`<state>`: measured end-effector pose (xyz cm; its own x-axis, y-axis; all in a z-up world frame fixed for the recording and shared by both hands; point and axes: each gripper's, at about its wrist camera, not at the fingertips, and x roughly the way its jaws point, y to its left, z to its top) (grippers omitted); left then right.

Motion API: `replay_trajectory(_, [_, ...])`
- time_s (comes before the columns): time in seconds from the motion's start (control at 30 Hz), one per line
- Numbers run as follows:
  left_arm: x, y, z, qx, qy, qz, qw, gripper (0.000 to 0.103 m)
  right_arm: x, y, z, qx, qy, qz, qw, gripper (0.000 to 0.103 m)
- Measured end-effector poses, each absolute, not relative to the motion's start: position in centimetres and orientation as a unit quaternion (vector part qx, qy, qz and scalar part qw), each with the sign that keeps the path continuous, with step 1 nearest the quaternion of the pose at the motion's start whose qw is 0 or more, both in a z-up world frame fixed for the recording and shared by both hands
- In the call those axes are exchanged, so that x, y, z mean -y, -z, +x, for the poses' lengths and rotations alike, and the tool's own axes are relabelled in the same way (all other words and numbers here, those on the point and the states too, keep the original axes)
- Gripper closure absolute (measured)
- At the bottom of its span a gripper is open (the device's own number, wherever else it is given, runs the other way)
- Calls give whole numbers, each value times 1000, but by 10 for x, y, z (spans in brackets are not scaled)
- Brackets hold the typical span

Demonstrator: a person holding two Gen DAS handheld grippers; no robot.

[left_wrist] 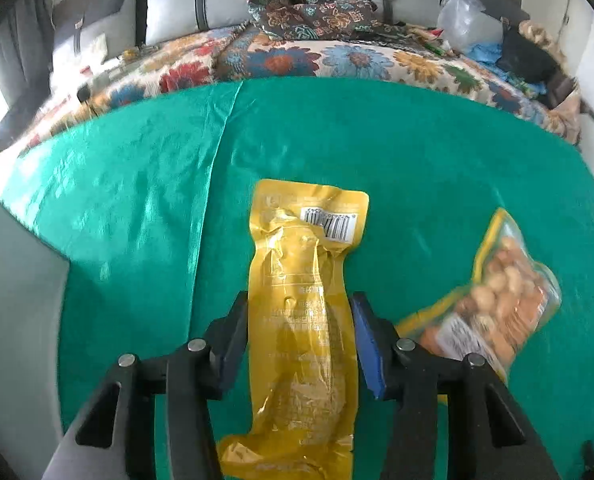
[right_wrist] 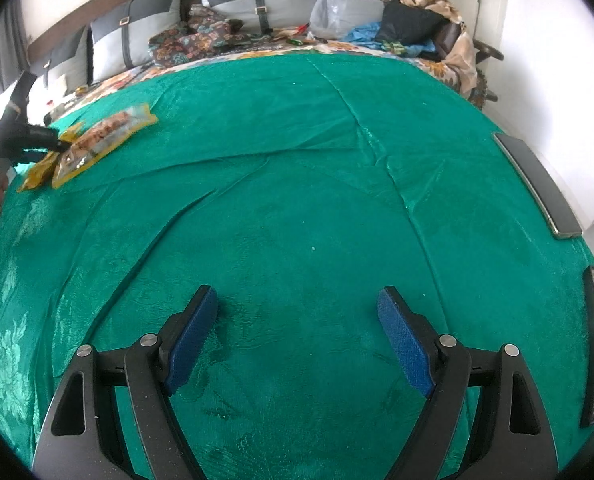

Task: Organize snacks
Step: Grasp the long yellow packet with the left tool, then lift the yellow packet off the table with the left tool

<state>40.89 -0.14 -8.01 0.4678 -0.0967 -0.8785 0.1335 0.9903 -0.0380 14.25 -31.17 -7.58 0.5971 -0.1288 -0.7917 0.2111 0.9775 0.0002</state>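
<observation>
1. The job looks like it has only just begun. Two snacks lie out on the green cloth (left_wrist: 137, 200), and no box or tidy pile for them shows in either view.
2. The left gripper (left_wrist: 299, 316) has the yellow packet (left_wrist: 301, 300) between its blue pads. The pads sit right against the packet's two long sides, so it looks gripped. The view is a bit blurry there, so I cannot be sure how tight the squeeze is.
3. The yellow packet lies long and flat, running from 6 o'clock up to 12 o'clock in the left view. Its barcode end points away at 12 o'clock.
4. The bag of round snacks (left_wrist: 505, 300) lies just beside the yellow packet, at about 3 o'clock from the left gripper. No gripper holds it.
5. The right gripper (right_wrist: 297, 320) is spread wide with nothing in it, over bare green cloth.
6. From the right gripper, both snacks sit far off at about 10 o'clock.
7. Still to do: put the yellow packet in its place, then fetch the bag of round snacks.
</observation>
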Motion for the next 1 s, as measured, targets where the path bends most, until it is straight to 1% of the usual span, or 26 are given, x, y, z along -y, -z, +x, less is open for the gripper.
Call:
replay_trajectory(0.1, [-13, 79, 375, -512, 62, 36, 856, 56, 310, 76, 144, -439, 93, 46, 892, 16])
replay_trajectory(0.3, [-52, 76, 260, -517, 51, 27, 854, 55, 308, 77, 145, -440, 93, 46, 892, 16])
replay_trajectory(0.4, [-59, 78, 211, -509, 51, 21, 859, 53, 308, 77, 146, -440, 93, 46, 892, 16])
replay_trajectory(0.43, [-61, 79, 202, -503, 51, 19, 863, 47, 308, 77, 146, -440, 93, 46, 892, 16])
replay_trajectory(0.47, [-62, 81, 195, -498, 53, 17, 865, 29, 308, 77, 146, -440, 93, 46, 892, 16])
replay_trajectory(0.53, [-63, 86, 192, -496, 57, 10, 866, 10, 308, 76, 146, -440, 93, 46, 892, 16])
replay_trajectory(0.6, [-61, 89, 191, -486, 56, 19, 872, 6, 308, 77, 146, -440, 93, 46, 892, 16])
replay_trajectory(0.63, [-60, 90, 193, -482, 57, 24, 874, 1, 308, 77, 146, -440, 93, 46, 892, 16])
replay_trajectory(0.67, [-60, 92, 194, -479, 59, 22, 876, 0, 308, 76, 146, -440, 93, 46, 892, 16])
replay_trajectory(0.8, [-61, 92, 195, -458, 63, 23, 886, 0, 308, 76, 146, -440, 93, 46, 892, 16])
replay_trajectory(1.0, [-63, 92, 196, -458, 63, 23, 886, 0, 308, 76, 146, -442, 96, 46, 891, 16])
